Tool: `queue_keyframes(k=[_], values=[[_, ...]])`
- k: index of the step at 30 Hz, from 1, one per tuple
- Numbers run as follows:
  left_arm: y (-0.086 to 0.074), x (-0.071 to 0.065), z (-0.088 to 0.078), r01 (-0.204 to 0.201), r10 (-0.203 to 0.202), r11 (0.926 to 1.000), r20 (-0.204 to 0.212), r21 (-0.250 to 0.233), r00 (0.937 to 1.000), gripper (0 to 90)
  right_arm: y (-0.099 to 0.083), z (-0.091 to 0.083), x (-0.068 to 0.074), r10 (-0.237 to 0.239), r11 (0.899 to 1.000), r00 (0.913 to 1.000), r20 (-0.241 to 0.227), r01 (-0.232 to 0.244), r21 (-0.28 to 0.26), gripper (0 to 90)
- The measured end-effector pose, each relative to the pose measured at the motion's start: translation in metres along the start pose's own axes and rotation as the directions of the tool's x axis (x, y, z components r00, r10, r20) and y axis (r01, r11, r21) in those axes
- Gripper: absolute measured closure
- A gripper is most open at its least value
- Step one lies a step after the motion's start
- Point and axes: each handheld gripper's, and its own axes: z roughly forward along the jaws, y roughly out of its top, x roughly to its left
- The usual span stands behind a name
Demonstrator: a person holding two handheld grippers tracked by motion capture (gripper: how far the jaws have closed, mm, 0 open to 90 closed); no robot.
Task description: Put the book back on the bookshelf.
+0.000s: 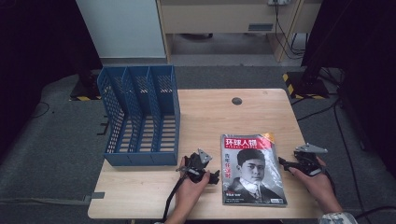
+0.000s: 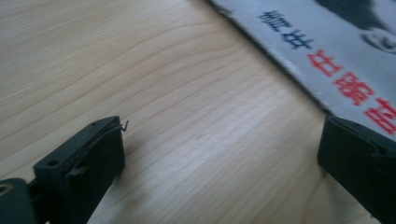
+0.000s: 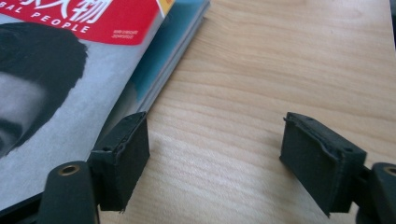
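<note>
Your magazine [image 1: 253, 170] lies flat, cover up, toward the near right corner of the tabletop [image 1: 210, 112], its lower edge close to the near edge. Your left gripper [image 1: 215, 176] sits just beside the magazine's left edge, jaws spread wide with bare wood between them. Your right gripper [image 1: 282, 162] is at the magazine's right edge, jaws also spread, one jaw over the cover's margin and nothing pinched. The blue file rack [image 1: 140, 116] stands at the left edge, well apart
</note>
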Motion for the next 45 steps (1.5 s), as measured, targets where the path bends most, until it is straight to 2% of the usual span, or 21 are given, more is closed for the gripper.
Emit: queue_keyframes(k=[3, 8, 11, 13, 15, 20, 21, 22, 23, 24, 25, 26, 27, 29, 32, 33, 35, 38, 39, 42, 45], values=[[0.0, 0.001, 0.0, -0.002, 0.002, 1.0, 0.012, 0.002, 0.9999, 0.0, 0.002, -0.005, 0.0, 0.021, 1.0, 0.9997, 0.007, -0.021, -0.02, 23.9], [0.0, 0.0, 0.0, 0.001, -0.001, 1.0, 0.009, 0.002, 1.0, 0.0, 0.006, -0.01, 0.003, 0.011, 0.999, 0.9999, 0.004, -0.011, -0.047, 23.9], [0.0, 0.0, -0.001, 0.005, -0.005, 1.0, 0.013, -0.004, 0.9999, 2.4, 0.008, -0.012, 0.008, 0.014, 0.998, 0.9996, -0.022, -0.016, -0.055, 22.8], [0.001, -0.003, -0.002, -0.006, 0.006, 0.9999, 0.027, -0.01, 0.9996, 4.8, 0.009, -0.011, 0.01, 0.001, 0.998, 0.9994, -0.034, -0.003, -0.059, 21.4], [0.002, -0.007, -0.003, 0.008, -0.007, 0.9996, 0.056, -0.028, 0.9984, 5.4, 0.009, -0.011, 0.012, 0.002, 0.998, 0.9989, -0.048, -0.004, -0.06, 20.0], [0.006, -0.022, -0.006, -0.038, 0.044, 0.997, 0.089, -0.067, 0.9951, 7.2, 0.011, -0.006, 0.021, -0.022, 0.999, 0.9953, -0.094, 0.019, -0.042, 16.0], [0.007, -0.024, -0.006, -0.035, 0.041, 0.9974, 0.107, -0.064, 0.9935, 7.2, 0.011, -0.005, 0.023, -0.032, 0.999, 0.9946, -0.099, 0.028, -0.041, 15.2], [0.008, -0.028, -0.008, -0.021, 0.031, 0.9979, 0.172, -0.061, 0.9846, 9.5, 0.011, -0.003, 0.028, -0.041, 0.999, 0.9921, -0.118, 0.038, -0.026, 13.6], [0.008, -0.028, -0.008, -0.021, 0.031, 0.9979, 0.172, -0.061, 0.9846, 9.7, 0.011, -0.003, 0.028, -0.041, 0.999, 0.9921, -0.118, 0.038, -0.026, 13.6], [0.01, -0.034, -0.011, -0.028, 0.047, 0.995, 0.202, -0.095, 0.9783, 8.4, 0.01, 0.0, 0.032, -0.06, 0.998, 0.9891, -0.134, 0.059, -0.012, 12.4], [0.01, -0.034, -0.011, -0.028, 0.047, 0.995, 0.202, -0.095, 0.9783, 8.1, 0.01, 0.0, 0.032, -0.06, 0.998, 0.9891, -0.134, 0.059, -0.012, 12.4], [0.011, -0.038, -0.012, -0.049, 0.071, 0.9913, 0.185, -0.122, 0.9802, 8.1, 0.01, 0.001, 0.033, -0.065, 0.998, 0.9882, -0.139, 0.065, -0.005, 11.7], [0.012, -0.04, -0.013, -0.061, 0.084, 0.9895, 0.179, -0.131, 0.9803, 6.3, 0.009, 0.003, 0.035, -0.075, 0.997, 0.9841, -0.161, 0.078, 0.016, 9.5], [0.012, -0.045, -0.013, -0.082, 0.107, 0.9863, 0.173, -0.143, 0.9791, 6.0, 0.009, 0.004, 0.035, -0.079, 0.996, 0.9829, -0.166, 0.083, 0.02, 9.2], [0.011, -0.053, -0.01, -0.107, 0.13, 0.9861, 0.184, -0.127, 0.9743, 6.7, 0.007, 0.006, 0.037, -0.083, 0.995, 0.9804, -0.179, 0.091, 0.033, 9.0], [0.01, -0.058, -0.008, -0.123, 0.145, 0.9851, 0.19, -0.12, 0.9711, 11.4, 0.007, 0.007, 0.038, -0.095, 0.994, 0.9793, -0.179, 0.102, 0.033, 9.2], [0.009, -0.062, -0.006, -0.135, 0.156, 0.984, 0.194, -0.116, 0.9685, 11.3, 0.007, 0.008, 0.04, -0.103, 0.994, 0.9785, -0.179, 0.109, 0.028, 9.8], [0.009, -0.066, -0.006, -0.14, 0.163, 0.9825, 0.197, -0.122, 0.9668, 11.1, 0.007, 0.008, 0.041, -0.11, 0.993, 0.9769, -0.184, 0.116, 0.026, 12.1], [0.008, -0.068, -0.006, -0.144, 0.165, 0.9828, 0.201, -0.115, 0.9654, 11.1, 0.007, 0.007, 0.042, -0.119, 0.992, 0.9737, -0.194, 0.125, 0.017, 15.7], [0.006, -0.071, -0.002, -0.149, 0.166, 0.9844, 0.209, -0.094, 0.9638, 11.6, 0.008, 0.007, 0.044, -0.128, 0.991, 0.9696, -0.208, 0.134, 0.012, 18.3], [0.006, -0.072, 0.0, -0.146, 0.163, 0.9848, 0.207, -0.094, 0.9646, 11.3, 0.008, 0.006, 0.046, -0.145, 0.989, 0.9667, -0.211, 0.149, 0.005, 21.2]])
